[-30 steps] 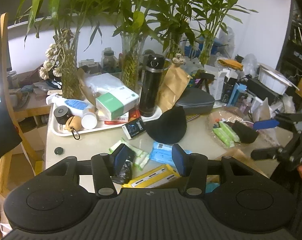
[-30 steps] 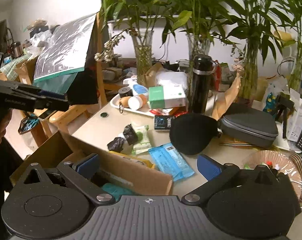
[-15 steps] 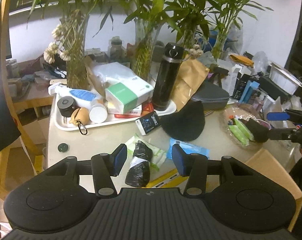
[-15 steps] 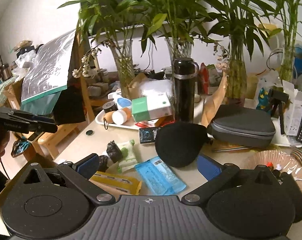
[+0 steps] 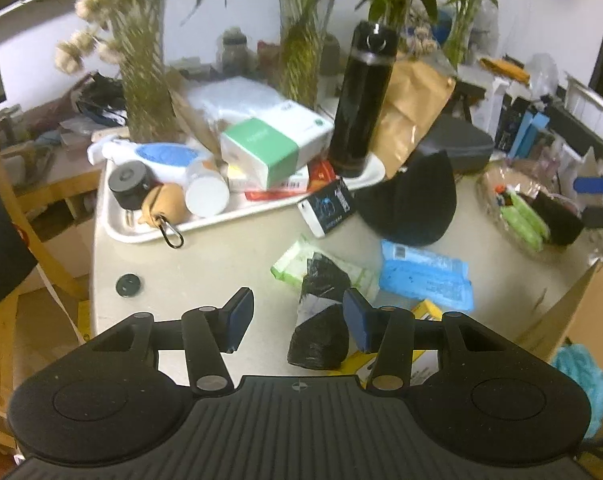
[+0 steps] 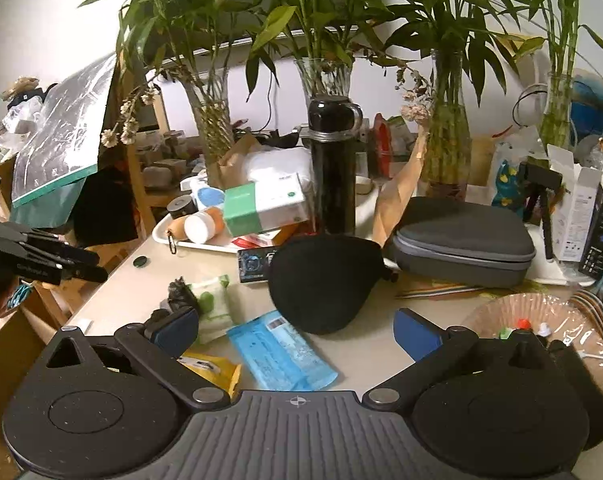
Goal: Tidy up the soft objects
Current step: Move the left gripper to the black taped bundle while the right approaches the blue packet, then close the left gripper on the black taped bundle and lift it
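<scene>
My left gripper (image 5: pixel 293 320) is open and empty, low over the table, with a rolled black plastic bag (image 5: pixel 321 320) lying just inside its right finger. A green wipes pack (image 5: pixel 297 264), a blue wipes pack (image 5: pixel 425 276) and a black soft cap (image 5: pixel 413 208) lie beyond it. My right gripper (image 6: pixel 297 330) is open and empty above the blue wipes pack (image 6: pixel 281 356), with the black cap (image 6: pixel 321 280) just ahead. The black bag (image 6: pixel 177 292) and the green pack (image 6: pixel 211 304) sit left of it. A teal mesh puff (image 5: pixel 581 380) lies in the cardboard box (image 5: pixel 581 312).
A white tray (image 5: pixel 117 232) holds bottles, boxes and a tall black flask (image 5: pixel 361 100). Glass vases with bamboo stand behind. A grey zip case (image 6: pixel 461 236) and a plastic-wrapped basket (image 6: pixel 541 320) are at the right. A yellow box (image 6: pixel 209 368) lies near the front edge.
My left gripper has moved forward and down toward the black bag. My right gripper has moved forward over the table, past the cardboard box. Both stay open.
</scene>
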Demonstrator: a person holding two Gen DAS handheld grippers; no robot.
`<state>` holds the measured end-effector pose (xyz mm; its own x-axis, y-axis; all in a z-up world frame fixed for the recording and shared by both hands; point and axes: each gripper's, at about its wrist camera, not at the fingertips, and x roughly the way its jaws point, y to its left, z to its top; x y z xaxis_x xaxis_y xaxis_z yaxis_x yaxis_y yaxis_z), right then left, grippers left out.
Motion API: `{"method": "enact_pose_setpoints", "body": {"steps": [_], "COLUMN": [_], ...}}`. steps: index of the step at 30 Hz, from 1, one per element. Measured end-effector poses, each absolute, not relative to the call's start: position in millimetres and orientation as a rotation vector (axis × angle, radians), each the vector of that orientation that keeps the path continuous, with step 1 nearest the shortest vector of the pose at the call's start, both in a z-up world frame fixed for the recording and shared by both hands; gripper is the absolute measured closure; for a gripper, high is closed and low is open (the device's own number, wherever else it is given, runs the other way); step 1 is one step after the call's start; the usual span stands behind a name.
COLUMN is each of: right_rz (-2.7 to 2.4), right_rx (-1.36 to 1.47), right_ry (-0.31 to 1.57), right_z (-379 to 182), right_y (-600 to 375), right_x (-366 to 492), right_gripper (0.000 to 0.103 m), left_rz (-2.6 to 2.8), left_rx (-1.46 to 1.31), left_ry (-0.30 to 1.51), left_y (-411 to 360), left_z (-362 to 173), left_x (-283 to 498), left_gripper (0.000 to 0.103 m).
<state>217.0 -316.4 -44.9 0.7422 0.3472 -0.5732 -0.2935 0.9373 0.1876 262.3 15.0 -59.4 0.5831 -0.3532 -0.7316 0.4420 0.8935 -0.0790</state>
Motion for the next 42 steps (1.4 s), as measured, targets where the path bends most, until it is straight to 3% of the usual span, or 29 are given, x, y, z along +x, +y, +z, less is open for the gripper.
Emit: {"method": "enact_pose_setpoints", "body": {"steps": [29,42], "right_rz": [0.301,0.28], "right_rx": [0.118,0.117], "right_ry": [0.729,0.729], "right_z": [-60,-60], "right_y": [-320,-323], "right_x": [244,244], "right_gripper": [0.0,0.0], "left_rz": [-0.683,-0.579], "left_rx": [0.077,0.059], "left_ry": [1.119,1.07], "left_y": [-12,-1], "left_z": [-152,-115], "left_x": [338,333], "left_gripper": [0.057,0.06]}}
